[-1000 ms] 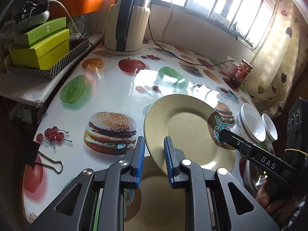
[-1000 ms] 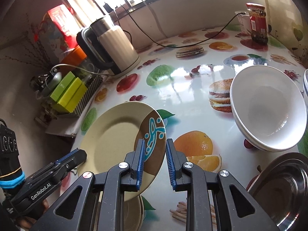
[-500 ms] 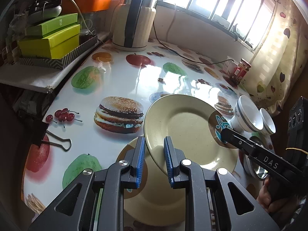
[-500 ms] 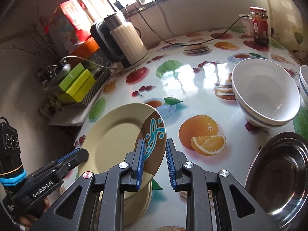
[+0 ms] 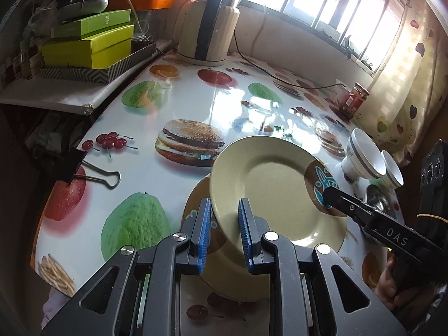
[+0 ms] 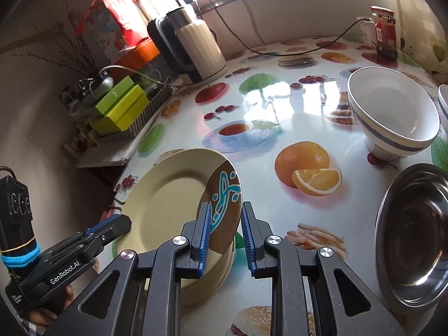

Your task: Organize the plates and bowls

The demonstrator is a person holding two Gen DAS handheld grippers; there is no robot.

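Left wrist view: the left gripper (image 5: pixel 224 221) has its blue pads narrowed onto the near rim of a cream plate (image 5: pixel 268 184), which tilts up ahead of the claw. Directly beneath the jaws lies a second plate (image 5: pixel 224 277) flat on the fruit-print table (image 5: pixel 179 98), and the held plate hangs just above it. Off to the claw's right, the right gripper (image 5: pixel 326 194) bites the plate's brown-patterned edge. Beyond that stand two white bowls (image 5: pixel 366 159), with a kettle (image 5: pixel 207 25) far ahead to the left. Right wrist view: the right gripper (image 6: pixel 224 224) is narrowed too, clamping the cream plate (image 6: pixel 173 196) at its brown patch. The left gripper (image 6: pixel 123 222) pinches the far rim off to the left. To the claw's right sits a steel bowl (image 6: pixel 414 235); ahead and right, a white bowl (image 6: pixel 392 112).
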